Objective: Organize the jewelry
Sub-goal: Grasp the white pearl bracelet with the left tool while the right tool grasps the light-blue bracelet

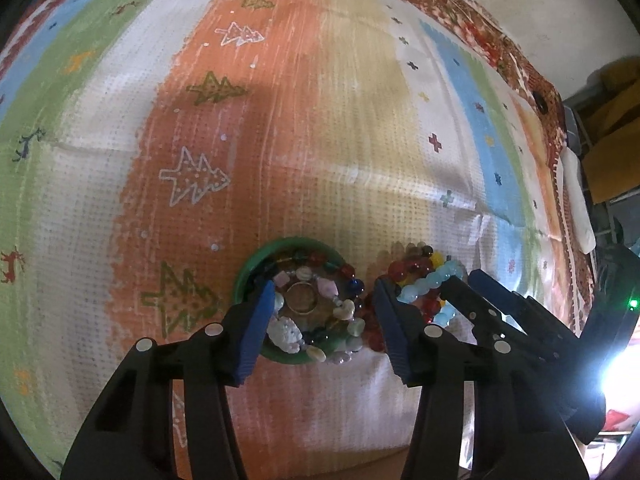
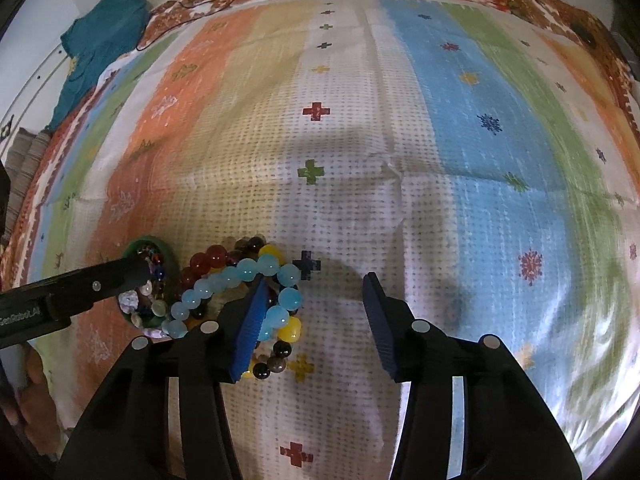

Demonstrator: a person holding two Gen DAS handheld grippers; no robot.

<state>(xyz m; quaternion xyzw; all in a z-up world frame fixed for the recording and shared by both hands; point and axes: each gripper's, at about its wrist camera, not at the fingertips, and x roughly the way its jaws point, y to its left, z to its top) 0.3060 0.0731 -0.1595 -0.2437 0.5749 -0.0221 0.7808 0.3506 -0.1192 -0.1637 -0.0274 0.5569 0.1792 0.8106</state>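
A green round dish point(image 1: 244, 276) holds bead bracelets, shell pieces and a gold ring point(image 1: 302, 298). My left gripper point(image 1: 324, 300) is open and straddles the dish from above. A pile of bead bracelets point(image 1: 424, 280) in light blue, red and yellow lies just right of the dish. In the right wrist view the light-blue bracelet point(image 2: 240, 276) tops that pile, and the dish point(image 2: 138, 246) sits to its left. My right gripper point(image 2: 316, 316) is open and empty, with its left finger point(image 2: 252, 320) over the pile's right side. It also shows in the left wrist view point(image 1: 472, 284).
Everything lies on a striped cloth point(image 2: 400, 140) with orange, tan, white, blue and green bands over a bed. A teal garment point(image 2: 104, 36) lies at the far left. A shelf with yellow items point(image 1: 612, 128) stands past the bed's right edge.
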